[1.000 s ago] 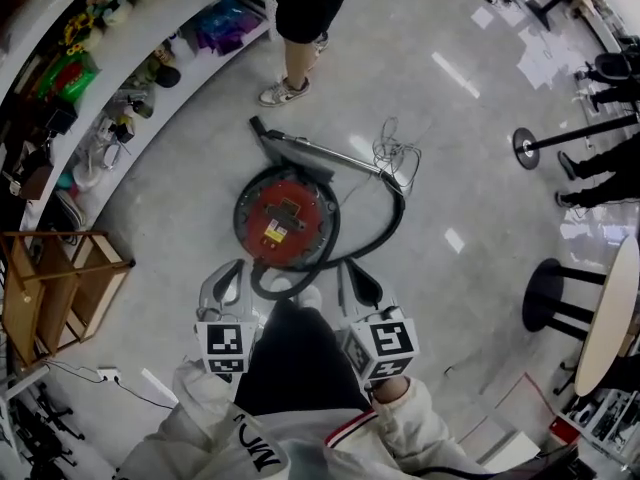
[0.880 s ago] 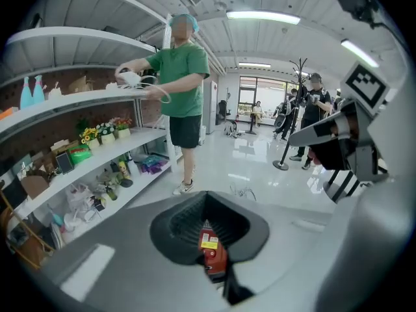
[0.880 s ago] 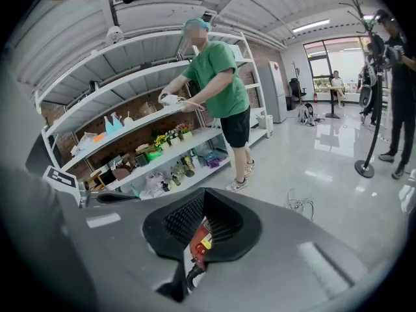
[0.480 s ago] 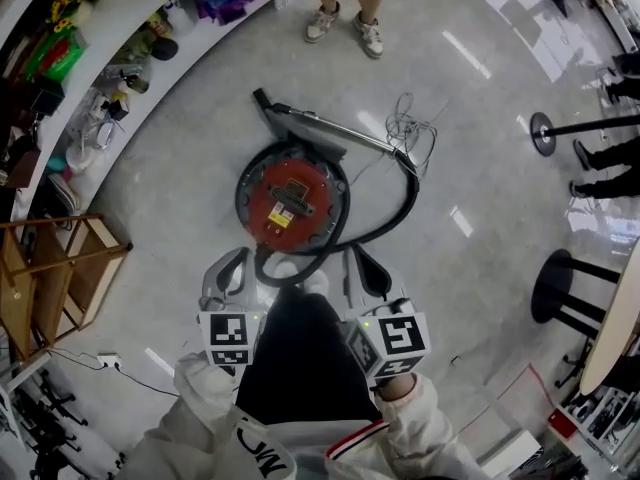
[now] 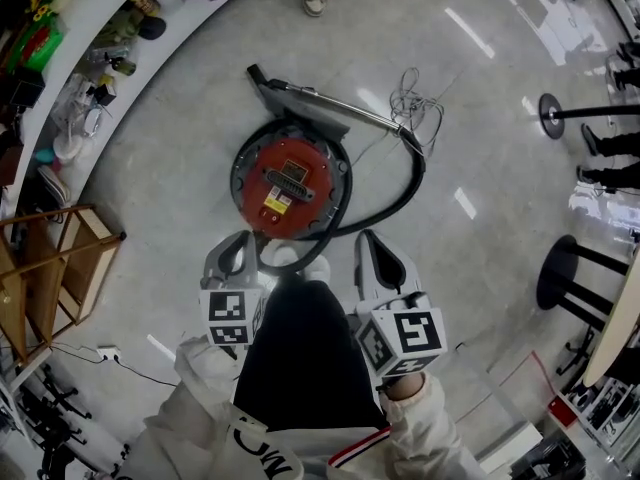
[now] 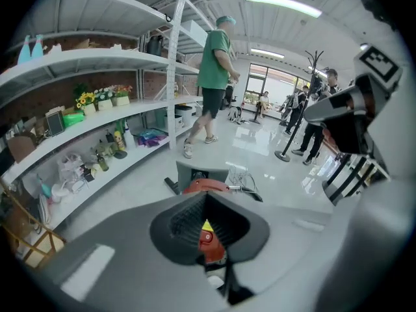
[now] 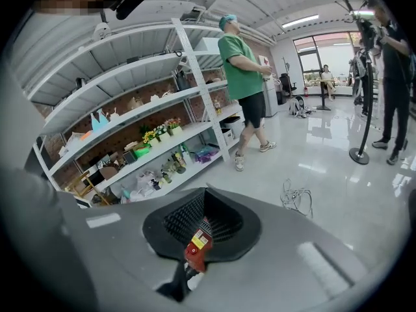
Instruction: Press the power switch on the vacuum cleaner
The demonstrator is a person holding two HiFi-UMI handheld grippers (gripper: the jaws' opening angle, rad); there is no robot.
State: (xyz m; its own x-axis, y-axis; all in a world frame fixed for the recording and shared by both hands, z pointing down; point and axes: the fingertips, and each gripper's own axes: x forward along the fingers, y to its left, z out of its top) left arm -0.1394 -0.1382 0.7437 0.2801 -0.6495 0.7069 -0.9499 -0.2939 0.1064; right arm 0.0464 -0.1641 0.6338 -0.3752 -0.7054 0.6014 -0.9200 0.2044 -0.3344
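The red round vacuum cleaner [image 5: 290,186] lies on the pale floor, a yellow label on its top. Its black hose [image 5: 405,196] loops round the right side to a grey wand [image 5: 320,108], and a coiled cable [image 5: 418,103] lies beside it. My left gripper [image 5: 235,253] and right gripper [image 5: 372,250] are held close to the body, just short of the vacuum's near rim, both shut and holding nothing. In the left gripper view the vacuum [image 6: 209,186] shows just beyond the closed left gripper [image 6: 207,199]. The right gripper [image 7: 205,195] frames the vacuum [image 7: 196,247] the same way.
Curved white shelves [image 5: 90,63] with toys and bottles run along the left, with a wooden rack [image 5: 50,278] below them. A person in a green shirt [image 7: 244,70] stands beyond the vacuum. A black stool [image 5: 570,288] and a post base [image 5: 552,103] stand at the right.
The standing person beyond the vacuum has stepped farther away, nearly leaving the head view. Both grippers have kept their place just short of the vacuum, still shut.
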